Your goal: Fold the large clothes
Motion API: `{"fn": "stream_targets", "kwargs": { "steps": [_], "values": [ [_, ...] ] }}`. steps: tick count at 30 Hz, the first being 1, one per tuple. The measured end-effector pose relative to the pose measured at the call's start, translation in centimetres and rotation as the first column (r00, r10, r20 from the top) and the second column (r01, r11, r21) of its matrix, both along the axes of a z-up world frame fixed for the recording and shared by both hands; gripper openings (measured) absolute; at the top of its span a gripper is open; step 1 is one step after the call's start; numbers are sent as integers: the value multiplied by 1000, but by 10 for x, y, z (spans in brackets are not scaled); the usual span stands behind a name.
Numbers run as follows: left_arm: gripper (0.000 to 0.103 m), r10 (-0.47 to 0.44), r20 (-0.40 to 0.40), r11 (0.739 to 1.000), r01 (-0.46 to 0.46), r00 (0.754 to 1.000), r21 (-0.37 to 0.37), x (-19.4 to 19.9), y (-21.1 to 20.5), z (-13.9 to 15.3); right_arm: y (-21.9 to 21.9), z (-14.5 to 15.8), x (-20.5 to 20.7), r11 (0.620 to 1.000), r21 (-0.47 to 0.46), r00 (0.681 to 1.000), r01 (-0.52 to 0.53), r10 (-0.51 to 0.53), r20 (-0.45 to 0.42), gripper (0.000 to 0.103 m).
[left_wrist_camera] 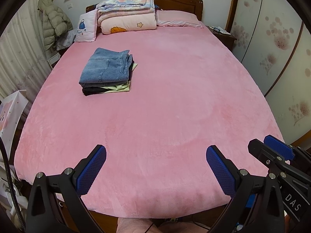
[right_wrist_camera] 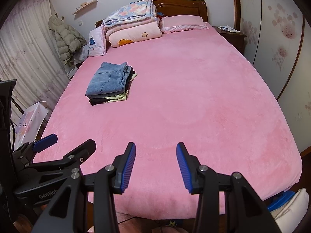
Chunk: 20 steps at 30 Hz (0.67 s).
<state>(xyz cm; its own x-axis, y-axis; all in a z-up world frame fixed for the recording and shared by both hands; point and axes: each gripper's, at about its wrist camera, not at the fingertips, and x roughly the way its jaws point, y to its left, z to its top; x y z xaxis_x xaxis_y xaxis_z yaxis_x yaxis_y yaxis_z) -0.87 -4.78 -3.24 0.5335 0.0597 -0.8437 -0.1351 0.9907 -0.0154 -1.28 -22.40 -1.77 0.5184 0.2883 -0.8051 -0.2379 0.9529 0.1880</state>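
Two grippers hang over the near edge of a bed, side by side and close together. The left gripper has its black arms spread wide, and its blue ribbed pads stand far apart with only the pink bedcover showing between them. It holds nothing. The right gripper is also open, a little less wide than the left, and between its blue pads there is again only the pink cover. It also holds nothing. In the left wrist view the right gripper shows at the lower right edge, and in the right wrist view the left gripper shows at the lower left.

On the bed, well apart from both grippers and toward the left side of the cover, lies a stack of folded clothes. On top is a folded blue denim piece. Under it a dark garment and a pale yellow-green one stick out at the near and right sides of the stack. The pile looks tidy and flat.

At the head of the bed, against the dark wooden headboard, sits a pile of folded quilts, with a flat pink pillow to the right of it and a small white cushion leaning at the left. A padded beige jacket hangs by the curtain at the left. A wooden nightstand stands to the right of the bed.
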Motion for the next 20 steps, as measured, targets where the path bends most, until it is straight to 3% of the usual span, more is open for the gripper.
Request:
{"fn": "stream_targets", "kwargs": {
  "steps": [20],
  "values": [
    [102,8,-6,1000,-9,1000,-14,-2,2,-4,-1,-3,2,1000,0,1000,5,-5,-2,44]
  ]
}}
